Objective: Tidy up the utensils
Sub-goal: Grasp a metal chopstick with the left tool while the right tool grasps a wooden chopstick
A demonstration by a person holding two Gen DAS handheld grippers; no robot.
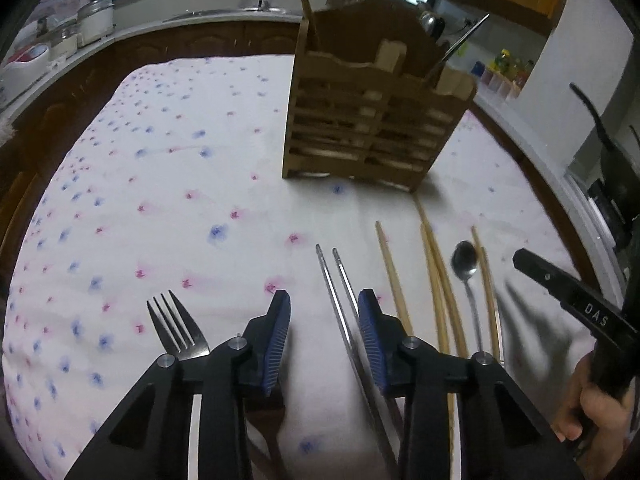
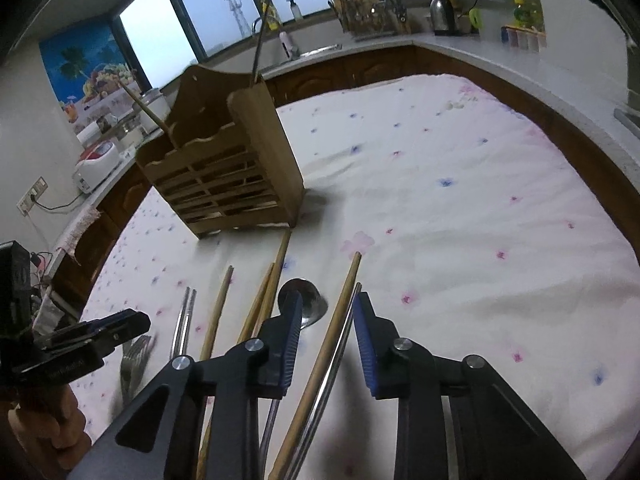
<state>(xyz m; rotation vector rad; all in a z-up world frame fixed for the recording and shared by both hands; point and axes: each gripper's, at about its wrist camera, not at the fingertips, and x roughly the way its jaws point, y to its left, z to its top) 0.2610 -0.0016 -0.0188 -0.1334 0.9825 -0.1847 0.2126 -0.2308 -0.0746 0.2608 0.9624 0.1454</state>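
A wooden slatted utensil holder [image 1: 360, 128] [image 2: 224, 176] stands on the flowered tablecloth with a few sticks in it. Utensils lie in a row in front of it: a fork [image 1: 176, 328], a pair of metal chopsticks [image 1: 336, 276], several wooden chopsticks [image 1: 436, 280] and a spoon [image 1: 466, 264]. My left gripper [image 1: 324, 300] is low over the cloth. The metal chopsticks run between its jaws beside the right pad, with a gap to the left pad. My right gripper [image 2: 327, 302] straddles a wooden chopstick [image 2: 340, 312] and a thin metal piece, with a gap on each side.
Kitchen counters [image 2: 460, 46] with a kettle, jars and a rice cooker ring the table beyond the cloth edge. A hand [image 1: 592, 404] holds the right gripper at the right edge of the left wrist view. The left gripper [image 2: 112, 328] shows at left in the right wrist view.
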